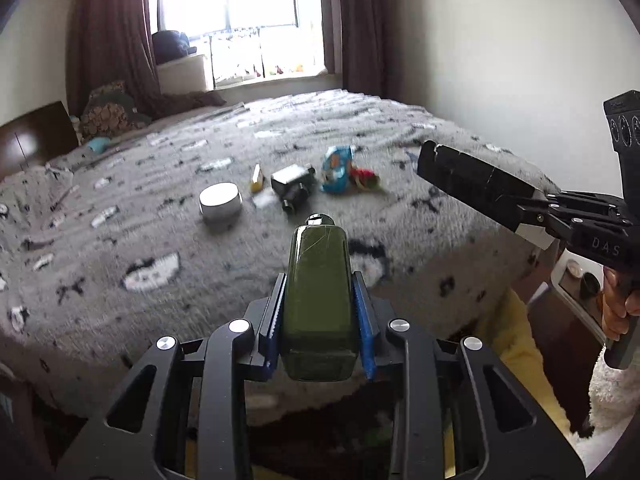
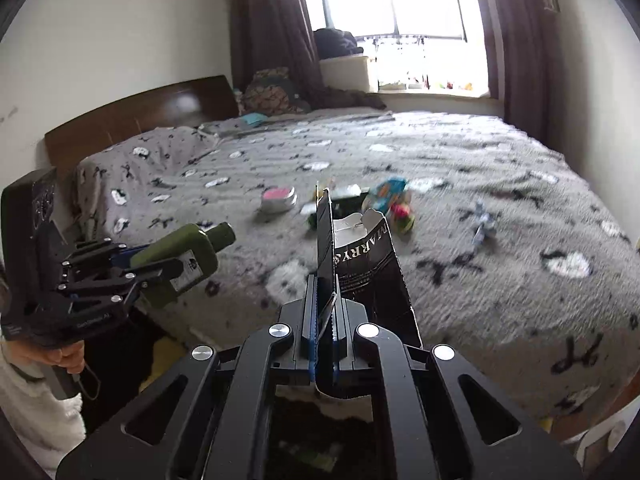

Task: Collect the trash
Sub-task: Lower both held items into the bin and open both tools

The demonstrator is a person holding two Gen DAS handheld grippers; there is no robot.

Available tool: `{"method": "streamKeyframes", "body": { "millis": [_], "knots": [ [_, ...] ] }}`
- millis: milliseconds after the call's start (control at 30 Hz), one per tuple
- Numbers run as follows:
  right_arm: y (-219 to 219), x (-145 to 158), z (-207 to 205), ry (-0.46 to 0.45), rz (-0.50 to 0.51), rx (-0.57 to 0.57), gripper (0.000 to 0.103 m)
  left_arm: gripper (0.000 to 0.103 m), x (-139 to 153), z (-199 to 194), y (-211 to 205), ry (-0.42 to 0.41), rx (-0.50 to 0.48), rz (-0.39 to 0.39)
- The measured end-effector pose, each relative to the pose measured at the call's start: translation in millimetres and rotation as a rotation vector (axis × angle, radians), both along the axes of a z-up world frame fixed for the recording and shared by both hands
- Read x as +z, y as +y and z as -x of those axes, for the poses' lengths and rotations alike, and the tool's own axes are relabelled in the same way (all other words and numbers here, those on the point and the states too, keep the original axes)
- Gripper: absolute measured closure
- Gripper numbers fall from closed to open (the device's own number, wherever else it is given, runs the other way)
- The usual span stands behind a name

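My left gripper (image 1: 319, 300) is shut on a dark green bottle (image 1: 318, 276), cap pointing ahead over the bed's near edge. The right wrist view shows that bottle (image 2: 188, 248) in the left gripper (image 2: 160, 276) at the left. My right gripper (image 2: 325, 292) is shut on one wall of an open black cardboard box (image 2: 372, 268) with white lettering. In the left wrist view this box (image 1: 472, 184) hangs at the right in the right gripper (image 1: 534, 216). Further up the bed (image 1: 120, 248) lie a round tin (image 1: 221, 202), a black item (image 1: 292, 186), a blue wrapper (image 1: 336, 168) and a red-green scrap (image 1: 364, 178).
A grey patterned blanket (image 2: 500, 300) covers the bed. A wooden headboard (image 2: 132, 120) stands at the left, a bright window (image 2: 400, 0) with dark curtains at the far end. A crumpled wrapper (image 2: 484, 224) lies to the right. A hand (image 1: 618, 304) grips the right handle beside a small table (image 1: 576, 280).
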State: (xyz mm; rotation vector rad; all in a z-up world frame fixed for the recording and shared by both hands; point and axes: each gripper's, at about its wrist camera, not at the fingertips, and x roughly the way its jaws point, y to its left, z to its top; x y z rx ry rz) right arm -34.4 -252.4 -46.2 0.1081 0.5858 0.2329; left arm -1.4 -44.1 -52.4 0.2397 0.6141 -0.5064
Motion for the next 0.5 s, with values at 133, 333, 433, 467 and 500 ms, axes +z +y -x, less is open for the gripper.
{"method": "streamKeyframes", "body": {
  "millis": [133,333,433,467,500],
  "knots": [
    [13,-27,7,0.088,-0.026,0.031,0.097,0.074,-33,12,0,0.086,-0.018,-0.014],
    [29,-70,11,0.209,-0.043,0.039,0.097,0.074,-82,21,4,0.220,-0.014,-0.032],
    [36,-90,10,0.265,-0.052,0.041,0.097,0.074,-107,20,8,0.281,0.004,-0.048],
    [38,-98,8,0.287,-0.056,0.043,0.097,0.074,-114,17,9,0.302,0.012,-0.054],
    [40,-104,7,0.307,-0.056,0.044,0.097,0.074,-123,15,10,0.327,0.021,-0.061]
  ]
}}
